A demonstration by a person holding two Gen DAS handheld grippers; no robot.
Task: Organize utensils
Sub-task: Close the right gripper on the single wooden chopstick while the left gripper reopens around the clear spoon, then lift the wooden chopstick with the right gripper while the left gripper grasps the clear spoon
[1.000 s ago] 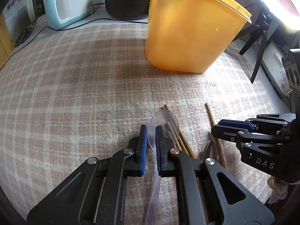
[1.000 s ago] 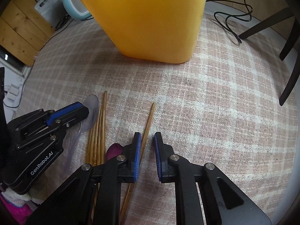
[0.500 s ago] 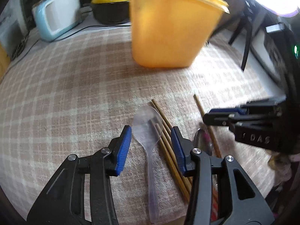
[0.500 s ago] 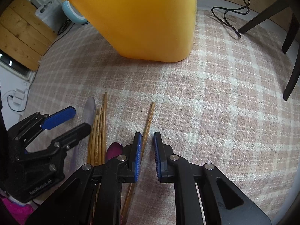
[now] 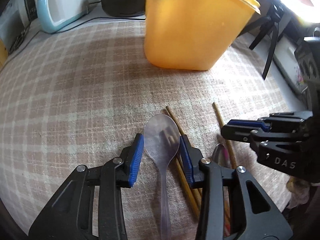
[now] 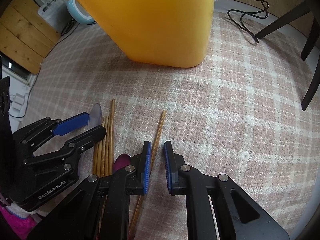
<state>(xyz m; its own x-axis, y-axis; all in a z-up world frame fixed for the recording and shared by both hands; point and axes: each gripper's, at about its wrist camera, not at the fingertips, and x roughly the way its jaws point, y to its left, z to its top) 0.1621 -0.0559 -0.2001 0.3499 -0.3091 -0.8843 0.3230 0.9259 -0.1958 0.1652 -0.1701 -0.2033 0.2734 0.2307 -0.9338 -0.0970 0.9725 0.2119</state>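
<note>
A clear plastic spoon (image 5: 163, 160) lies on the plaid cloth, handle towards me. My left gripper (image 5: 161, 137) straddles its bowl with the jaws closing and each pad right beside a bowl edge; no press shows. From the right wrist view the spoon (image 6: 96, 110) pokes out past the left gripper (image 6: 95, 123). A bundle of wooden chopsticks (image 5: 186, 182) lies just right of it. My right gripper (image 6: 157, 145) hovers nearly shut and holds nothing. A single chopstick (image 6: 160, 126) runs under its left finger. A purple-tinted metal spoon (image 6: 122, 160) lies between the two grippers.
A tall orange tub (image 5: 190, 30) stands on the cloth (image 5: 80, 80) beyond the utensils. Behind it are a blue-and-white toaster (image 5: 60, 6) and a black pot with a yellow lid (image 5: 122, 0). Tripod legs (image 5: 270, 40) and a cable (image 6: 246, 16) stand at the right.
The left gripper, shut on the clear spoon a second ago, let it go onto the cloth, opened wide, and now narrows around the bowl. The right gripper has stayed put.
</note>
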